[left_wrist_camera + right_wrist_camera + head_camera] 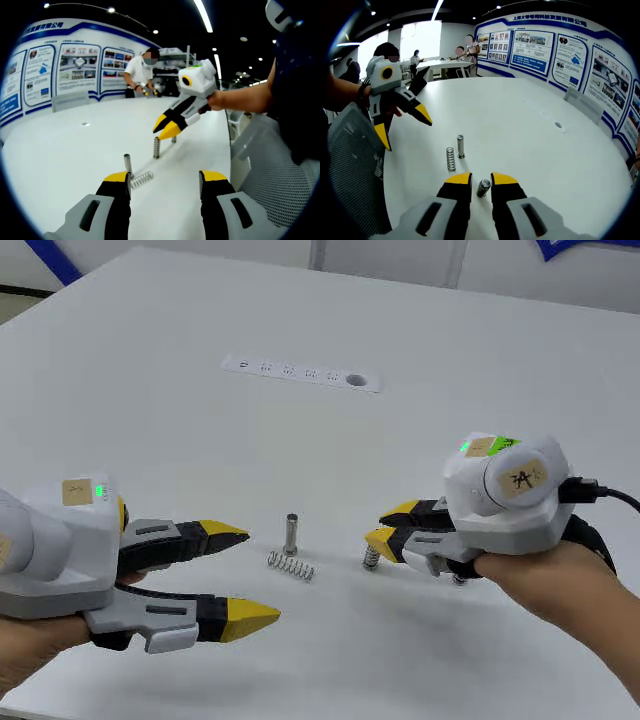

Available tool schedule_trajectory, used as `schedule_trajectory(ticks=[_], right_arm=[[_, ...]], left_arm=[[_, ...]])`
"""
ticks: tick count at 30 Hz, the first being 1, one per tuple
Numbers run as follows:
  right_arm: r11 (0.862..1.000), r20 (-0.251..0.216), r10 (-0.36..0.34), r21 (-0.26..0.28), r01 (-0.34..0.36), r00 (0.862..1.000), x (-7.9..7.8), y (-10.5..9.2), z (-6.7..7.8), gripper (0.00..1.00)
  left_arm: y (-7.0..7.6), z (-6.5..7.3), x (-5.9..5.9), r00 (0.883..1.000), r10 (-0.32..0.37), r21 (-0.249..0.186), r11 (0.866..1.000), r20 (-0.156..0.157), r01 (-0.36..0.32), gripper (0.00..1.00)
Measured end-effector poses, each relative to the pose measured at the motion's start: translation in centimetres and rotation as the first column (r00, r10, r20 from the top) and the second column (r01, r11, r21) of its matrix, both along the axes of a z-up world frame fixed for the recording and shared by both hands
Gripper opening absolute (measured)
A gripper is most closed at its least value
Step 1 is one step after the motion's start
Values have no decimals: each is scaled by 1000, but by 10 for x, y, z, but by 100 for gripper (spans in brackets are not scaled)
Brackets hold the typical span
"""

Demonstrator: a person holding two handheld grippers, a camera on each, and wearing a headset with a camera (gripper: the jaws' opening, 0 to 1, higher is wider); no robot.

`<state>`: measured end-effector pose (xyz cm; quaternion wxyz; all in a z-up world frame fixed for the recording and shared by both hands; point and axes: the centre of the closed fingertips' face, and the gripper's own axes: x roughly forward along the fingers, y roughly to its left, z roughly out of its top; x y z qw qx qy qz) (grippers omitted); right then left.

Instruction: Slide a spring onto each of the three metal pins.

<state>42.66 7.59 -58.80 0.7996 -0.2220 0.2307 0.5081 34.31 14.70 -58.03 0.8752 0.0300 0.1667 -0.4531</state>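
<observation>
While the right gripper (376, 525) hovers with jaws narrowly parted and empty above the sprung pin (371, 558), the left gripper (262, 573) gapes wide toward the loose spring (290, 565), which lies flat just near of the bare pin (292, 533), apparently lined up to grasp it.

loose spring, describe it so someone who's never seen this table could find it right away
On the white table, look nearer than the power strip, in the gap between the left gripper and right gripper. A bare metal pin stands there, and the loose spring lies flat at its foot; the other spring stands upright.
</observation>
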Motion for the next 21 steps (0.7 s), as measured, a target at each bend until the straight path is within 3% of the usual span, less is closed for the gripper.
schedule_trajectory(ticks=[6,12,21], right_arm=[[998,7,57,11,-57,998,-14,21,4,16],[993,-32,111,-21,-112,993,-29,39,-18,16],[988,-99,133,-61,-140,986,-33,52,-48,16]], left_arm=[[-1,1,0,1000,-4,2,1000,3,4,56],[2,2,-2,1000,-1,6,1000,5,1,56],[2,0,-3,1000,3,7,1000,2,-3,55]])
